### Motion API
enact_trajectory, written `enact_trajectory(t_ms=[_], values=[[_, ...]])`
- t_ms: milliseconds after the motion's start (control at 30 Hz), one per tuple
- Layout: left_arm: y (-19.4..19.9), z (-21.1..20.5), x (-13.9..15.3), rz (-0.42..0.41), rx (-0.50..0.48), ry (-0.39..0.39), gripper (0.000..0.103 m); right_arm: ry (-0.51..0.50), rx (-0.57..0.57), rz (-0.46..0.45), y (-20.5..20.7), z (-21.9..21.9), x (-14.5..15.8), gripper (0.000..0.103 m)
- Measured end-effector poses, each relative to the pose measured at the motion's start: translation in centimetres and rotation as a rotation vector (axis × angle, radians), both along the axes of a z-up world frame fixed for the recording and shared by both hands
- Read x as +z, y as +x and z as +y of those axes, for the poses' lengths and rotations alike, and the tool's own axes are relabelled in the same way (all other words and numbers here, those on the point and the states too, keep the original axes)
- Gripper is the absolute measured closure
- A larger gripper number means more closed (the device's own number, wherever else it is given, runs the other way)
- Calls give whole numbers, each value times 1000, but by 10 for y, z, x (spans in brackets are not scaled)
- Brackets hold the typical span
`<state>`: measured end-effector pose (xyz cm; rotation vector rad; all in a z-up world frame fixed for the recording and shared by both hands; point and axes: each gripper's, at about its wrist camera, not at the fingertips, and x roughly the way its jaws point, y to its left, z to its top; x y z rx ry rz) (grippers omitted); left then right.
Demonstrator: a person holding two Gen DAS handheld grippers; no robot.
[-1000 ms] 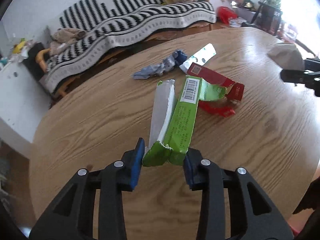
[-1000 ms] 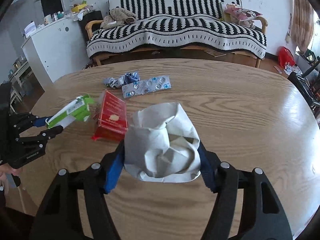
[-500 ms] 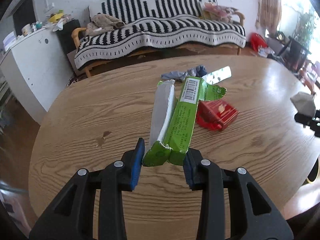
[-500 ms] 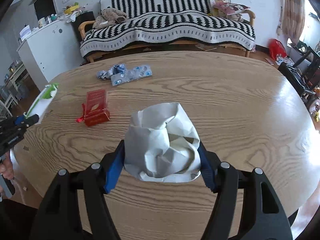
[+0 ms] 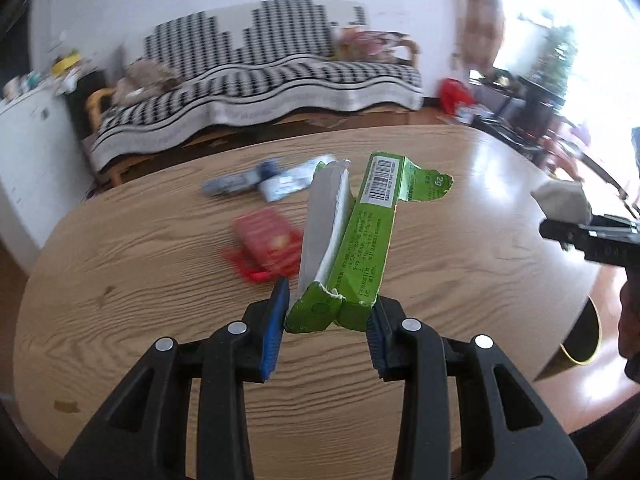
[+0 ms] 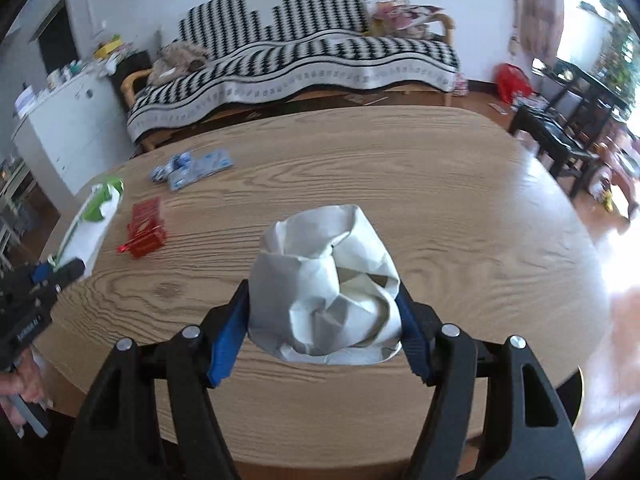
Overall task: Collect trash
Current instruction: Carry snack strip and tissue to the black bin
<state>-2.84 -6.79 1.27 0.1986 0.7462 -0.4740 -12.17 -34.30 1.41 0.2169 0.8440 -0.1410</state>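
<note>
Pinching a green wrapper (image 5: 362,248) (long axis pointing away) in left fingers (image 5: 276,324), right fingers (image 6: 230,332) clamping crumpled paper (image 6: 326,284)

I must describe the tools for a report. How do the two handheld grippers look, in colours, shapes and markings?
Both look alike. The left gripper and the right gripper have matte black plastic frames with triangular cut-outs and round silver rivets. Their fingers carry blue ribbed pads on the inner faces. Seen from the right wrist camera, the left gripper's side bears small white lettering, too small to read. No cables show.
</note>
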Motion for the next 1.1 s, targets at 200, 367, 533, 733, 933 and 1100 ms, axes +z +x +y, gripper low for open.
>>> enact_trajectory(t_ms=[200, 367, 533, 733, 933, 1100], values=[[-18, -58, 2, 2, -122, -32, 68, 8, -114, -2, -46, -60, -1, 37], [-33, -102, -2, 6, -204, -38, 68, 15, -215, 10, -81, -107, -7, 37], [-47, -143, -9, 29, -272, -48, 68, 24, -310, 14, -117, -145, -14, 37], [-74, -195, -15, 47, -399, -78, 68, 35, -448, 12, -166, -191, -20, 37], [-114, -260, -32, 81, -555, -79, 68, 79, -595, 32, -214, -235, -30, 37], [-151, -312, -56, 135, -687, -65, 68, 128, -684, 108, -241, -267, -55, 36]])
